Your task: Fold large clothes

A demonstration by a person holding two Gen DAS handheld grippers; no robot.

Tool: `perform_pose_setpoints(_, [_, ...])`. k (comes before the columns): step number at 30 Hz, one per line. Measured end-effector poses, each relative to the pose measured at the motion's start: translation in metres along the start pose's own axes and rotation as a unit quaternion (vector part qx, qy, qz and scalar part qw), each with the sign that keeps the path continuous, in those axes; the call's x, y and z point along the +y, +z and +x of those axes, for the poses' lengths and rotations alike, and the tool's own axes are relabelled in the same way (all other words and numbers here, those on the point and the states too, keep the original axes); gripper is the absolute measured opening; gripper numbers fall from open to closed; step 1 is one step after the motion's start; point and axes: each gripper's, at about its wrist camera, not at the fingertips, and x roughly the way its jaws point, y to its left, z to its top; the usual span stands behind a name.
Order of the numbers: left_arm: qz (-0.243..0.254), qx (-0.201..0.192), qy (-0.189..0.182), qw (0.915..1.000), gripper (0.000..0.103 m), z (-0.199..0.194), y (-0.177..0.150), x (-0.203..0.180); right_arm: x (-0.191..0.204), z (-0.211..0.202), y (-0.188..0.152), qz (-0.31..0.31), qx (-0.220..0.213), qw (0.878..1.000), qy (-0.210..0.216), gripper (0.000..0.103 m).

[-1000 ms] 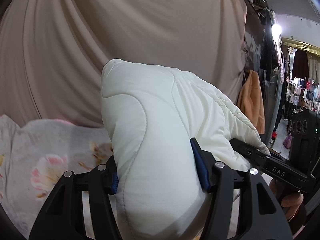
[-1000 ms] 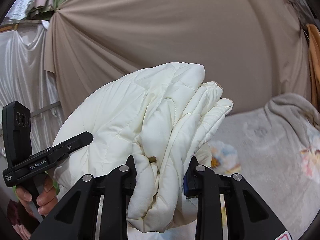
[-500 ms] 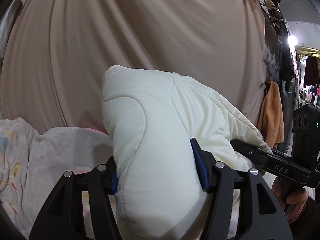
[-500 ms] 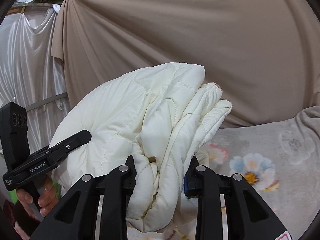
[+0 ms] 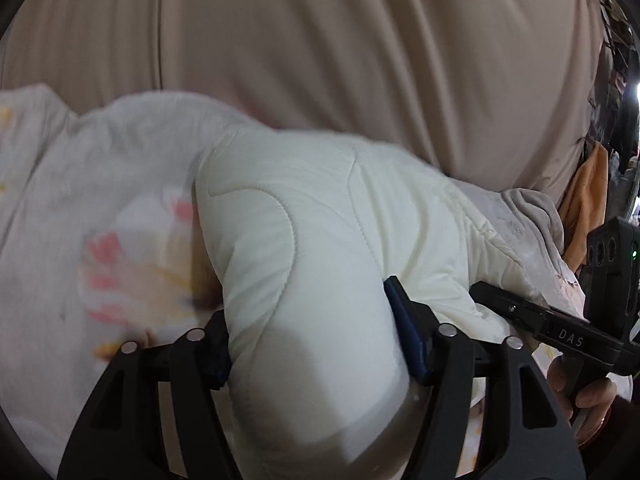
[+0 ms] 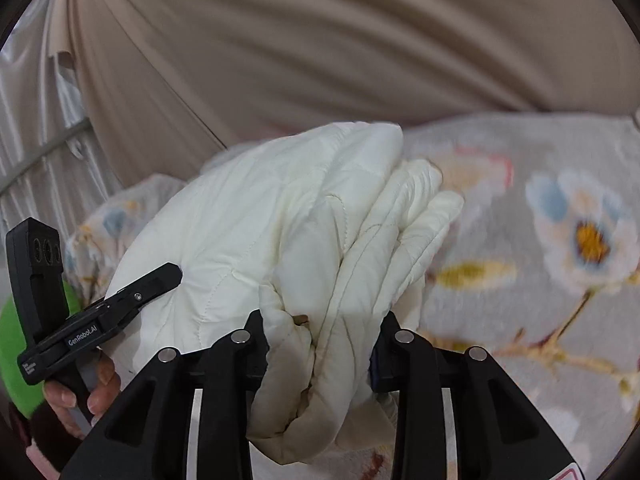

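Beige curtain (image 5: pixel 320 48) fills upper frame; floral bedspread (image 6: pixel 540 280) below. Cream quilted jacket (image 5: pixel 320 280) at centre, clamped by left hand-held gripper (image 5: pixel 316 348) and right hand-held gripper (image 6: pixel 320 356), jaws just widening.

The jacket (image 5: pixel 304 248) hides the left tool's (image 5: pixel 316 340) pads; the floral sheet (image 5: pixel 120 264) blurs; the jacket's bottom runs off-frame.
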Motion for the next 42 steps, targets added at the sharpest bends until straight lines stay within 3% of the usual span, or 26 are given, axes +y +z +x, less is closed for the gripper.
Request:
perform_pose_setpoints(5, [-0.001,0.012,0.005,0.9999,0.077,-0.006,-0.013,0.001,-0.021,0.002,-0.027,0.044,0.01,0.998,0.039,0.045])
perform_pose_setpoints(10, [0.0,0.021,0.066,0.9976,0.092,-0.02,-0.01,-0.007,-0.034,-0.017,-0.031,0.08,0.028,0.995,0.048,0.051])
perform_pose_setpoints(13, [0.022,0.017,0.1,0.9946,0.093,-0.04,-0.008,-0.022,-0.032,-0.041,-0.027,0.079,0.02,0.996,0.038,0.051])
perform_pose_setpoints(17, [0.047,0.024,0.144,0.9882,0.093,-0.057,-0.002,-0.045,-0.007,-0.08,-0.007,0.035,-0.027,0.999,-0.001,0.026])
perform_pose_setpoints(20, [0.054,0.027,0.154,0.9863,0.093,-0.063,0.002,-0.059,0.024,-0.09,0.01,-0.013,-0.041,0.999,-0.009,0.016])
perform_pose_setpoints(23, [0.062,0.029,0.164,0.984,0.093,-0.06,0.0,-0.066,0.044,-0.077,0.01,-0.059,-0.025,0.997,-0.039,0.013])
perform_pose_setpoints(25, [0.052,0.04,0.163,0.9844,0.093,-0.056,-0.002,-0.063,0.046,-0.057,0.001,-0.07,0.01,0.996,-0.061,0.009])
perform_pose_setpoints(27, [0.04,0.051,0.164,0.9843,0.093,-0.051,-0.005,-0.057,0.038,-0.039,-0.013,-0.061,0.041,0.995,-0.068,0.0])
perform_pose_setpoints(30, [0.032,0.065,0.172,0.9825,0.093,-0.044,-0.012,-0.049,0.028,-0.022,-0.03,-0.049,0.068,0.994,-0.073,0.0])
perform_pose_setpoints(36, [0.018,0.082,0.171,0.9816,0.094,-0.032,-0.023,-0.041,0.021,-0.014,-0.042,-0.053,0.078,0.993,-0.07,0.0])
perform_pose_setpoints(39, [0.019,0.089,0.174,0.9805,0.094,-0.027,-0.026,-0.039,0.027,-0.024,-0.03,-0.043,0.078,0.994,-0.064,0.0])
perform_pose_setpoints(42, [0.015,0.094,0.172,0.9805,0.094,-0.024,-0.028,-0.036,0.046,-0.04,-0.003,-0.056,0.043,0.996,-0.052,0.0])
